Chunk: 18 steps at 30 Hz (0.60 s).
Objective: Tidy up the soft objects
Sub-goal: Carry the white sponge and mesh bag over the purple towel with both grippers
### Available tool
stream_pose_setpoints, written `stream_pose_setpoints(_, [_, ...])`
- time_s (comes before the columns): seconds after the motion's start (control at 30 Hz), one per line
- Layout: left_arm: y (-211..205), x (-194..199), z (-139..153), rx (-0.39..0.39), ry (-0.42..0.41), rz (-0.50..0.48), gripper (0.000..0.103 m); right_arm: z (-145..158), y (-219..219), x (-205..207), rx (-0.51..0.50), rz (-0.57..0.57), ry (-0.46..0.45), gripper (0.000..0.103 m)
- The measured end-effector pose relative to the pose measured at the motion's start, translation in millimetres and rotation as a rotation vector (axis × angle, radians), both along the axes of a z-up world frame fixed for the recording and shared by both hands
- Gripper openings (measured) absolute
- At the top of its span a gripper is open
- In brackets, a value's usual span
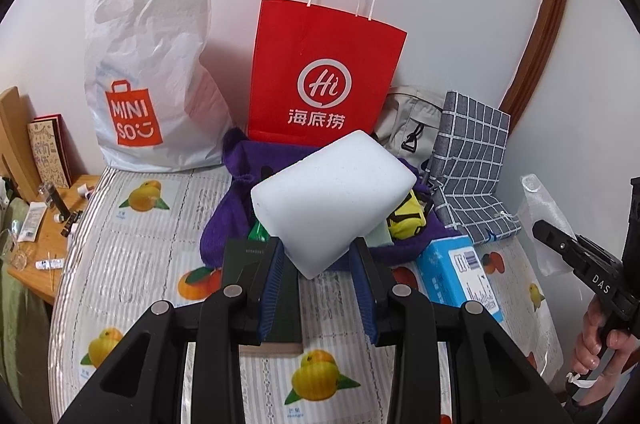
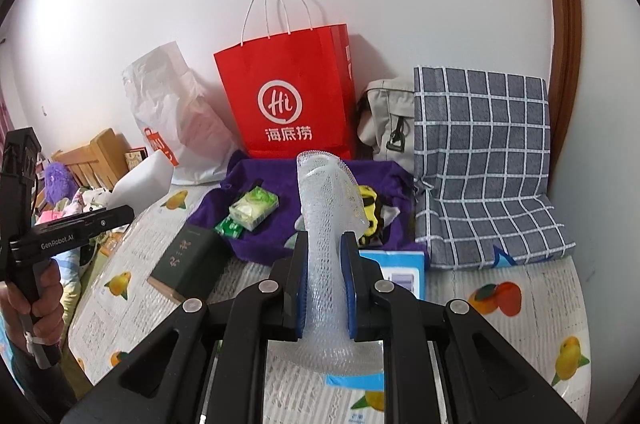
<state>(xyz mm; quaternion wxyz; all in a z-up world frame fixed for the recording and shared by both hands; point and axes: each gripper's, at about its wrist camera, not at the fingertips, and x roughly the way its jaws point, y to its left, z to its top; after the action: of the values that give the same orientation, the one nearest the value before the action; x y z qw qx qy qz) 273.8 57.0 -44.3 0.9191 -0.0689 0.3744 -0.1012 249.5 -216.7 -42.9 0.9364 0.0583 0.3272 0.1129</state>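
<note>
My left gripper [image 1: 320,260] is shut on a white sponge block [image 1: 332,195] and holds it above the table, in front of the purple cloth [image 1: 232,212]. The sponge also shows in the right wrist view [image 2: 140,179]. My right gripper [image 2: 325,264] is shut on a white foam net sleeve [image 2: 326,224] that stands up between the blue pads; it also shows in the left wrist view [image 1: 544,220]. On the purple cloth [image 2: 288,224] lie a green tissue pack [image 2: 254,207] and a yellow-and-black soft item [image 2: 370,212].
A red paper bag [image 2: 288,95], a white Miniso bag [image 1: 148,71], a grey bag [image 2: 386,119] and a checked cushion [image 2: 484,159] stand along the wall. A dark green book [image 2: 192,264] and a blue box [image 1: 460,272] lie on the fruit-print tablecloth [image 1: 132,256].
</note>
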Motion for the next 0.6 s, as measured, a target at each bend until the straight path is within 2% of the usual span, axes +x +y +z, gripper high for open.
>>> stream_pose_setpoints(0.43, [0.8,31.7,7.2,-0.017,-0.014,0.008,0.032,10.4,15.1,39.8,-0.019,0.027,-0.021,0.016])
stream_pose_setpoints(0.6, [-1.1,43.6,7.1,0.009,-0.02,0.017,0.032,9.0,20.3,55.6,-0.006,0.035,-0.012,0.016])
